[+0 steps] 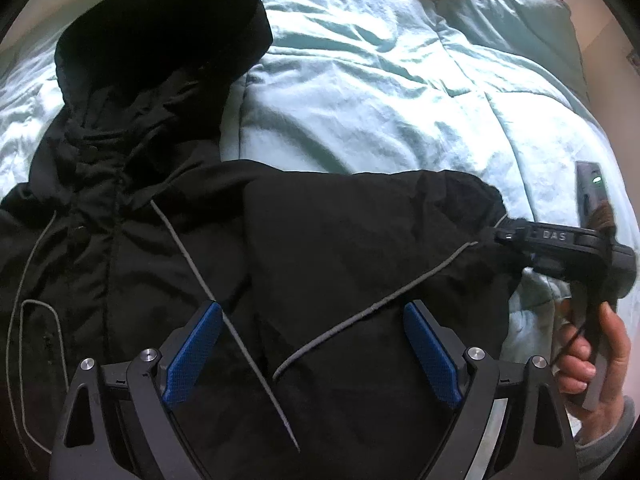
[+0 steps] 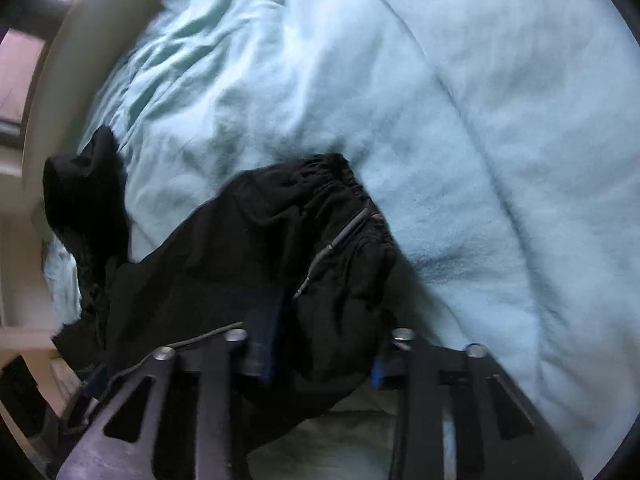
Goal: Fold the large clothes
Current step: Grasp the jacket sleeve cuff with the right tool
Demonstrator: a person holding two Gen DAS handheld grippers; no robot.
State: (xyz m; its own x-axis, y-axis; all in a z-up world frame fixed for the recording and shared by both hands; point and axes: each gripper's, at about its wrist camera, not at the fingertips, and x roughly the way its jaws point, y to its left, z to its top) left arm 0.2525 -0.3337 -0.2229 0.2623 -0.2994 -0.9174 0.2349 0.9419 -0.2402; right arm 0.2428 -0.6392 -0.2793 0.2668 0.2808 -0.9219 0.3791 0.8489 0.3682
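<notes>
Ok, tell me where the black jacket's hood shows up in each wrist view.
Left wrist view: the hood lies upper left, above the jacket body, far beyond the open left gripper.
Right wrist view: the hood sits at the left edge; the right gripper clamps the sleeve cuff.
Shared landmark: the light teal comforter.

Both wrist views look closely down on the jacket (image 1: 320, 260) atop the bed (image 2: 480, 120).
</notes>
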